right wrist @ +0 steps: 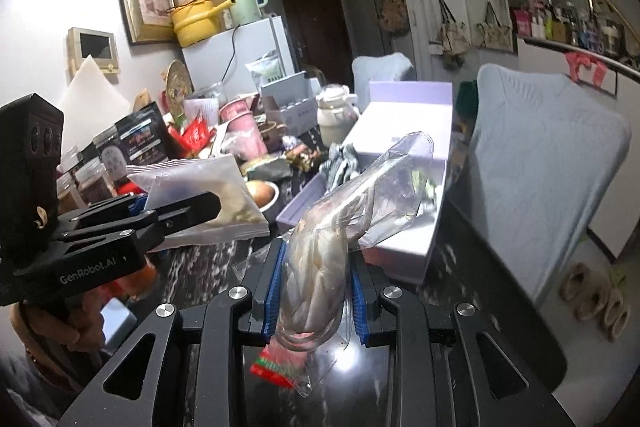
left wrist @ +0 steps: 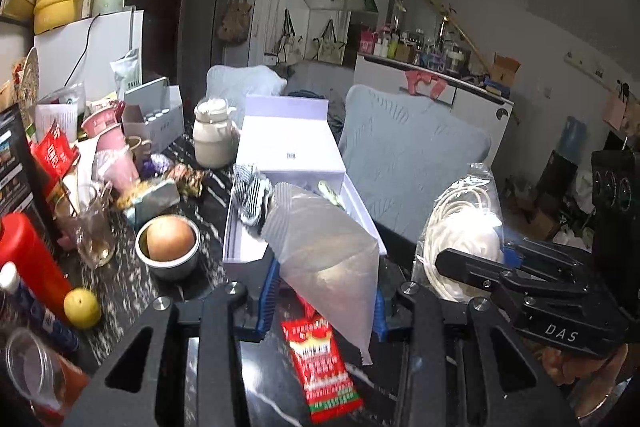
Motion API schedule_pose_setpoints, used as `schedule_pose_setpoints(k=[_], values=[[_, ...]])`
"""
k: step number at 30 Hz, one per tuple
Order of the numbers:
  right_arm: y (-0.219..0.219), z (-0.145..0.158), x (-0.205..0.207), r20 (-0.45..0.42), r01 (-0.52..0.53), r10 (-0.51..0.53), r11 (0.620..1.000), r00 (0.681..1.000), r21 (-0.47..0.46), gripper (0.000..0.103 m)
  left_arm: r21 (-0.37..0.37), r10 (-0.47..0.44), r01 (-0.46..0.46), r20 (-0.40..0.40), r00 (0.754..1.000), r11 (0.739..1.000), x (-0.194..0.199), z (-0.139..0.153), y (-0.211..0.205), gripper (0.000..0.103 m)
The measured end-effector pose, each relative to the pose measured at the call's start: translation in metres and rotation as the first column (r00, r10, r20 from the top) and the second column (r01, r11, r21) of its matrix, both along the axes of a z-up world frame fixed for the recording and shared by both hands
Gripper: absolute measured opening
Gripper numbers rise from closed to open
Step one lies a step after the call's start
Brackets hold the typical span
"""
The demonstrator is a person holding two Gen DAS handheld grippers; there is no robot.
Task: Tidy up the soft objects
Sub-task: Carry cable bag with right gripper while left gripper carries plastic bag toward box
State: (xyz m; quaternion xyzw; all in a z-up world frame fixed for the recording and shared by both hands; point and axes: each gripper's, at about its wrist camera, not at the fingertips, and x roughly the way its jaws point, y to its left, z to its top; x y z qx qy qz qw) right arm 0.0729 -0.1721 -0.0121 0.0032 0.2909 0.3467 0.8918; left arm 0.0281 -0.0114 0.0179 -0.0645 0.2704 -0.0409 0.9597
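My left gripper (left wrist: 326, 303) is shut on a frosted translucent zip bag (left wrist: 320, 247), which stands up between the blue pads above the dark marble table (left wrist: 120, 279). In the right wrist view the same frosted bag (right wrist: 192, 183) is clamped in the left gripper (right wrist: 212, 207) at the left. My right gripper (right wrist: 316, 295) is shut on a clear plastic bag with a coiled white cord (right wrist: 320, 259) inside. That clear bag (left wrist: 460, 223) also shows at the right of the left wrist view. An open lavender box (left wrist: 288, 147) lies ahead, a striped cloth (left wrist: 252, 195) at its near end.
A red snack packet (left wrist: 324, 359) lies on the table under the grippers. A metal bowl (left wrist: 168, 243), a yellow fruit (left wrist: 82, 307), a red bottle (left wrist: 28, 259), a glass cup (left wrist: 94, 231) and a cream jar (left wrist: 212, 135) crowd the left. A pale blue chair (left wrist: 408, 147) stands right.
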Motion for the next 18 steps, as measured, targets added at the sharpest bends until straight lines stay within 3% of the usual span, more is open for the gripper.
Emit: schedule_pose_setpoints(k=[8,18], values=[[0.009,0.017,0.042,0.048,0.003,-0.003,1.000,0.999,0.008,0.029,0.020,0.020,-0.020,0.032,0.999,1.000,0.041,0.013,0.006,0.037],[0.019,0.020,0.102,0.064,0.026,-0.025,1.000,0.998,-0.014,0.029,0.042,0.033,-0.034,0.030,0.999,0.999,0.101,0.009,0.011,0.037]])
